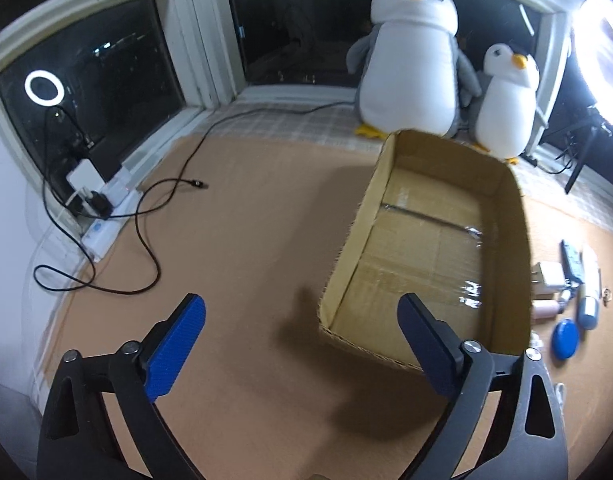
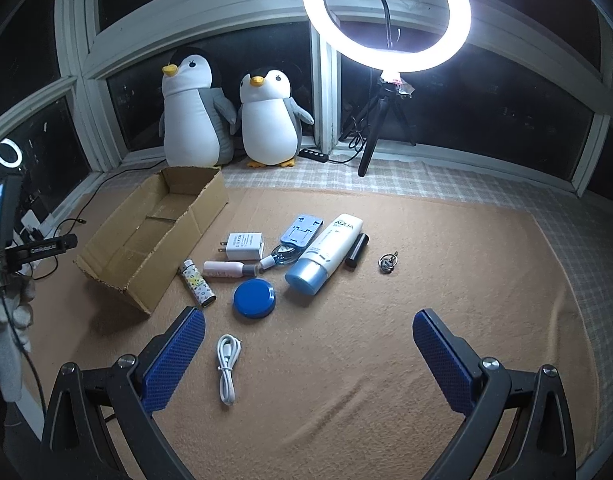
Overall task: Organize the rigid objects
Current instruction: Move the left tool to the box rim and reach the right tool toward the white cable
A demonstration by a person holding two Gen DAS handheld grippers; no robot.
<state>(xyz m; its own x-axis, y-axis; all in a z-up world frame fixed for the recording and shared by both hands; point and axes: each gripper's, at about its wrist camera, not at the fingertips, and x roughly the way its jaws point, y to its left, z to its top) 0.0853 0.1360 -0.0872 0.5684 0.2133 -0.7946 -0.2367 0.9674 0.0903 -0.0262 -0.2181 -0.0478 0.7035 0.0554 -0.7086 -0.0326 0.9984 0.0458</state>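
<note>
An open cardboard box [image 1: 506, 248] lies on the tan mat, empty inside; it also shows in the right wrist view [image 2: 186, 216]. Right of it lie a white charger [image 2: 244, 246], a patterned lighter [image 2: 196, 284], a pink tube [image 2: 224, 270], a blue round case [image 2: 253, 298], a blue phone stand [image 2: 300, 232], a white-and-blue AQUA tube [image 2: 326, 254], a black stick [image 2: 356, 250], a key ring [image 2: 387, 262] and a coiled white cable [image 2: 227, 366]. My left gripper [image 1: 302, 312] is open and empty at the box's near end. My right gripper [image 2: 308, 326] is open and empty above the mat.
Two plush penguins [image 2: 190, 112] stand on the sill behind the box. A lit ring light on a tripod [image 2: 386, 12] stands at the back right. A power strip with black cables [image 1: 102, 216] lies at the mat's left edge. Windows surround the mat.
</note>
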